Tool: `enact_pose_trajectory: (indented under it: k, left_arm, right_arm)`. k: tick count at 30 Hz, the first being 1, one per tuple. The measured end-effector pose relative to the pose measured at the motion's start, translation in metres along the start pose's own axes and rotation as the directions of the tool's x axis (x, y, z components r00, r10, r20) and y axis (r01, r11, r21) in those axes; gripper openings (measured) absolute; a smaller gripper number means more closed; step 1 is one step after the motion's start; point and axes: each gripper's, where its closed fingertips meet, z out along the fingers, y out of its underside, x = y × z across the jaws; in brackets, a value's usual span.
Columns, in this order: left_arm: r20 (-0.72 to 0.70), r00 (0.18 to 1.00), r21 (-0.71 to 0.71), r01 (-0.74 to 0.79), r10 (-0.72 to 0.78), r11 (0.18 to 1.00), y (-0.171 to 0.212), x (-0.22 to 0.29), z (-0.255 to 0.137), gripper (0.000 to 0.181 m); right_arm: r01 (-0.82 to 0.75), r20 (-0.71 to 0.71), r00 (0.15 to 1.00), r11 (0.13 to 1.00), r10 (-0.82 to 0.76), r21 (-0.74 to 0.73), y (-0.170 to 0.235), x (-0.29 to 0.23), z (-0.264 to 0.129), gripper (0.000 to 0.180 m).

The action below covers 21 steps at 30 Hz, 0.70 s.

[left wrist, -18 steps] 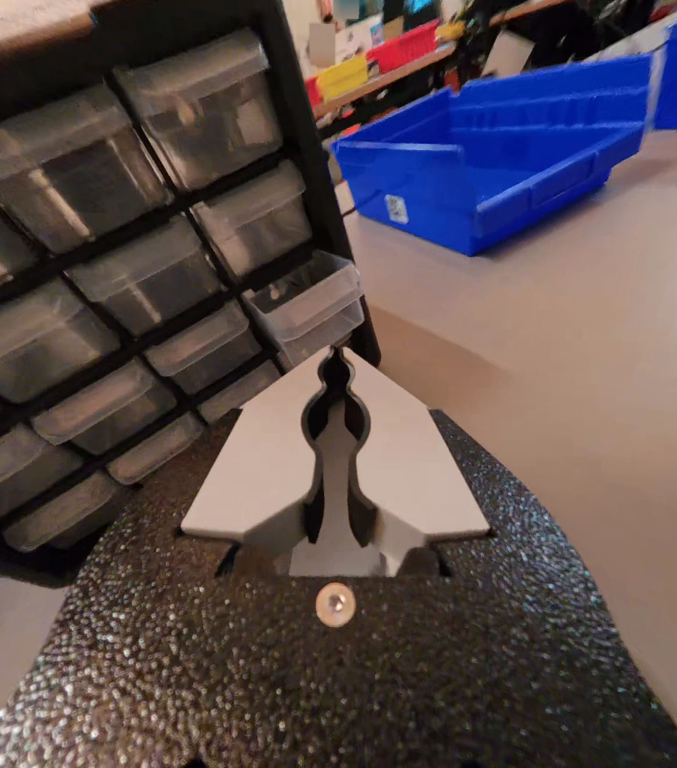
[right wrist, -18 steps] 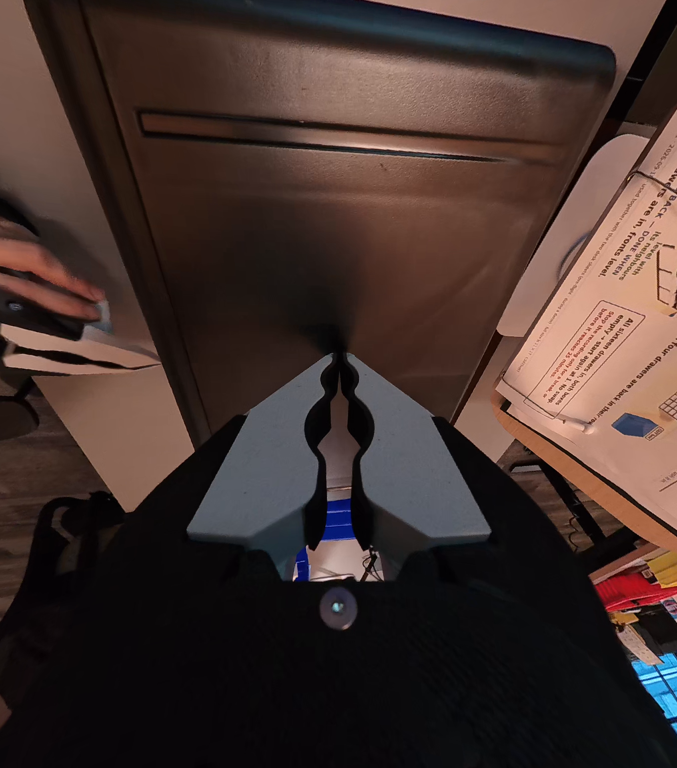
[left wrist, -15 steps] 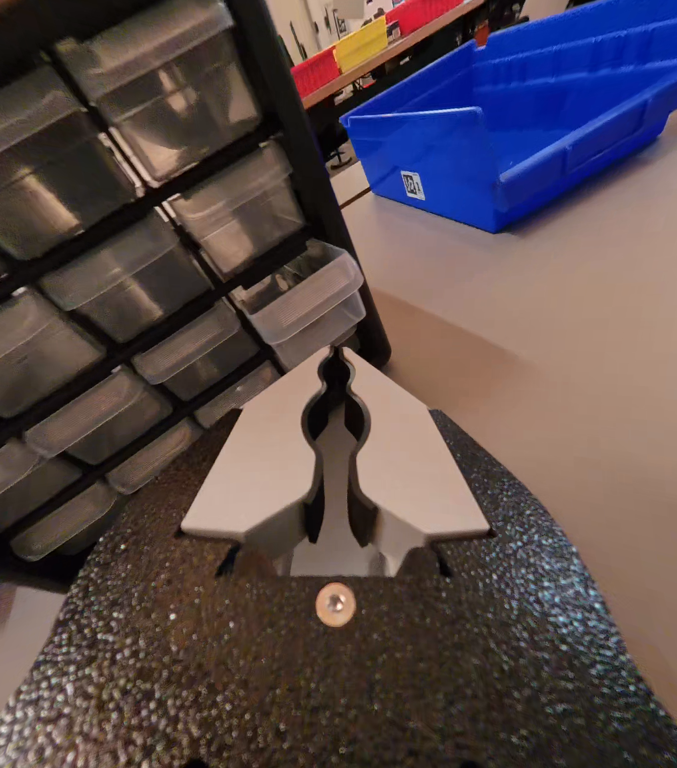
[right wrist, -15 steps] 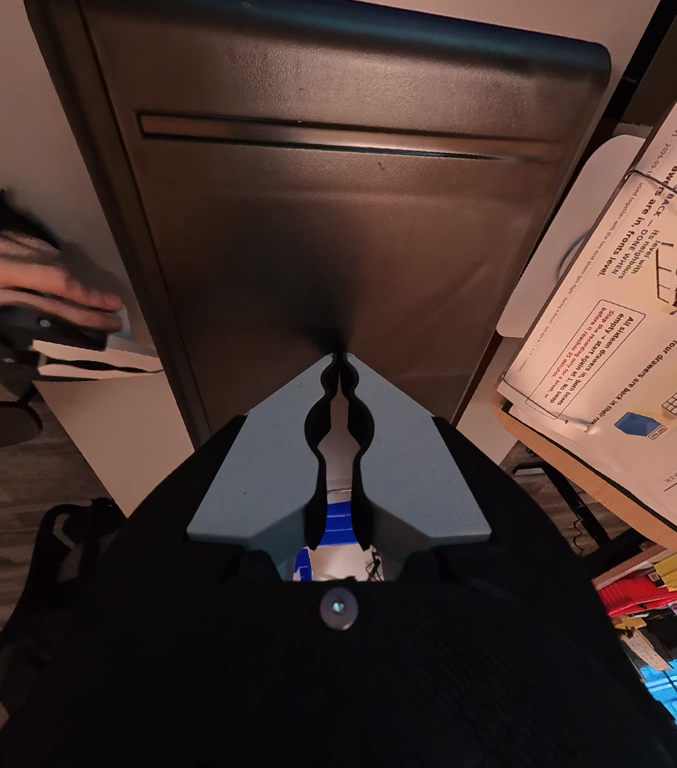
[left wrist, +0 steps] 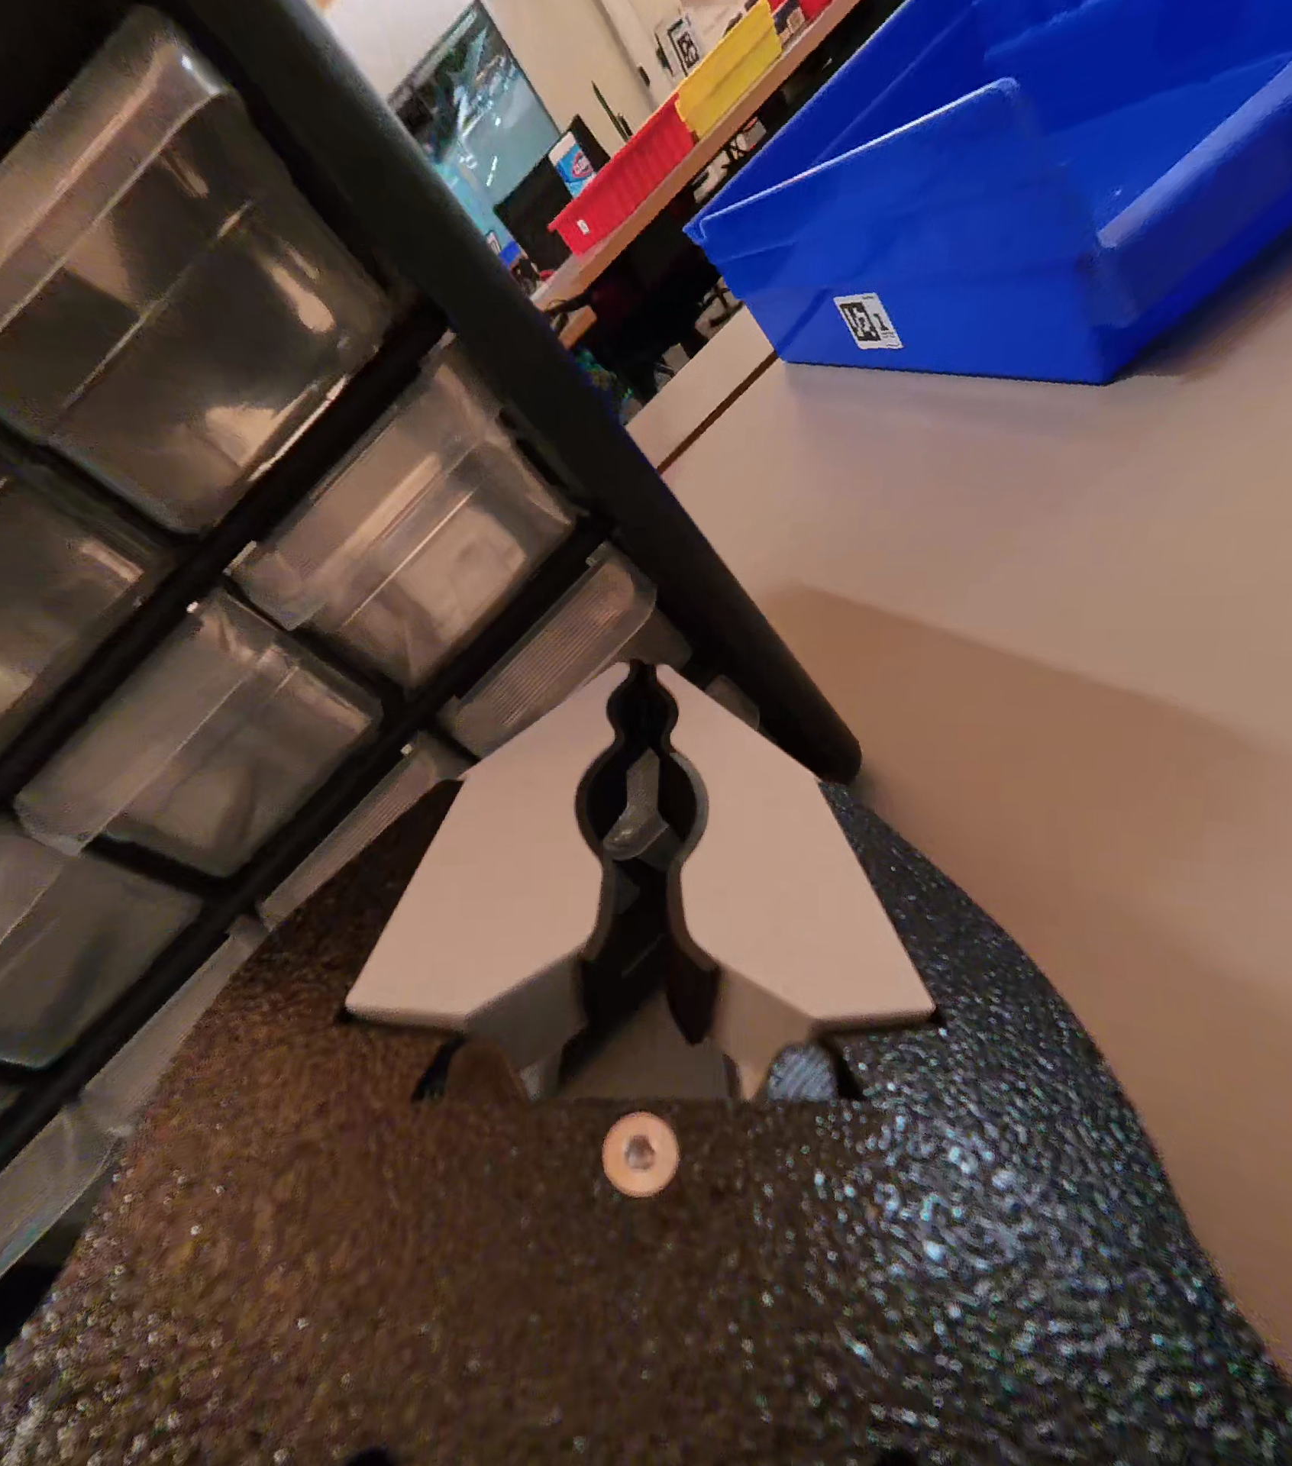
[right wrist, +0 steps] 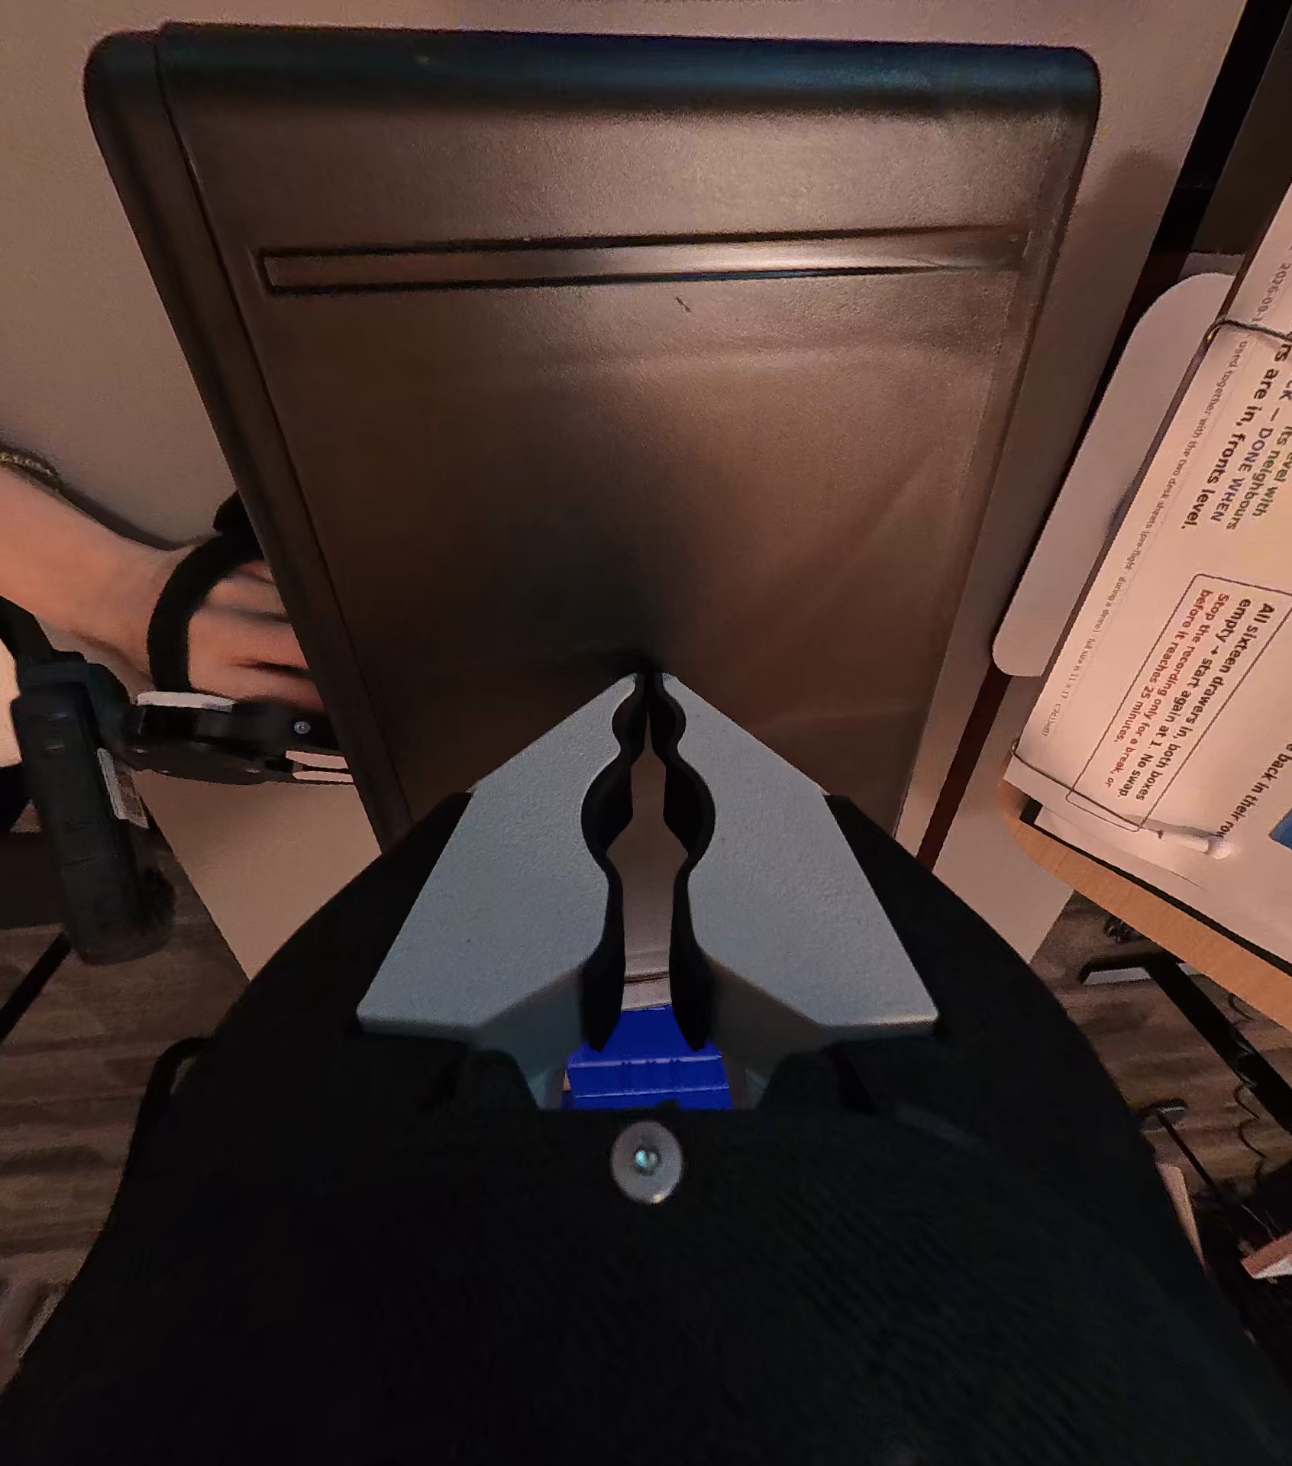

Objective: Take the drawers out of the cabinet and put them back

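A black cabinet [left wrist: 548, 381] with several clear plastic drawers fills the left of the left wrist view. My left gripper [left wrist: 643, 674] is shut and empty, its tips against the front of the lower right drawer [left wrist: 563, 658], next to the cabinet's right edge. In the right wrist view the cabinet's black outer panel [right wrist: 627, 397] fills the middle. My right gripper [right wrist: 647, 682] is shut and empty, tips touching that panel. The left gripper [right wrist: 230, 738], held by a hand, shows at the panel's left edge.
A blue bin [left wrist: 1024, 238] stands on the grey table [left wrist: 1103, 635] to the right of the cabinet. Red and yellow bins [left wrist: 674, 127] sit on a far table. Printed sheets on a board [right wrist: 1222, 595] lie right of the panel.
My left gripper has moved in close to the lower right drawer, which stuck out before and now sits further in. My right gripper has stayed shut against the panel.
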Motion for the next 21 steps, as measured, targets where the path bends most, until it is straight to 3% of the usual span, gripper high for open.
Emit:
enact_pose_trajectory:
  k: [5, 13, 21]
  left_arm:
    - [-0.005, 1.0, 0.01, 0.013, -0.013, 1.0, -0.002, 0.0, -0.002, 0.0]
    - [0.001, 0.999, 0.174, 0.042, -0.043, 0.984, -0.043, -0.023, -0.041, 0.0]
    - [0.053, 0.999, 0.175, 0.002, -0.012, 0.985, -0.055, -0.042, -0.024, 0.0]
  right_arm:
    - [0.016, -0.009, 1.0, 1.0, -0.017, -0.019, 0.0, 0.0, 0.0, 0.0]
    - [0.042, -0.011, 0.999, 0.998, -0.043, -0.041, 0.0, 0.0, 0.0, 0.0]
    - [0.036, -0.025, 0.999, 0.998, -0.038, -0.042, 0.0, 0.0, 0.0, 0.0]
